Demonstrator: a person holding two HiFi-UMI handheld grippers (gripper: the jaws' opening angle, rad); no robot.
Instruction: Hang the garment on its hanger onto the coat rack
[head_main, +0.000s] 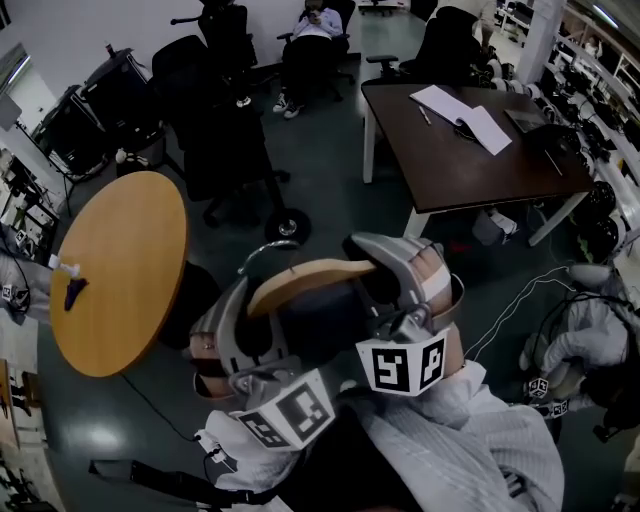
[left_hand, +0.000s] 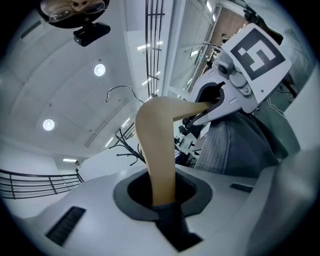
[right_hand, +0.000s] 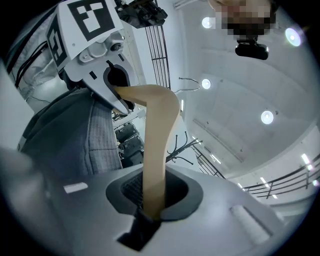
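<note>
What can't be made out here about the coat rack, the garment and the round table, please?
- Coat rack: left gripper view, only small dark hooks show; the left gripper cuts off its stand. Absent from the head view.
- Garment: head view, the hanger, left gripper and right gripper cover most of it.
- Small dark thing on the round table: head view, too small to name.

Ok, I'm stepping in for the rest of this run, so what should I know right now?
Grippers: the left gripper is shut on one end of the wooden hanger, the right gripper shut on the other.
The garment is on the hanger.
The coat rack stands apart, not yet reached.
Left to do: carry it over and catch the metal hook on the rack.
</note>
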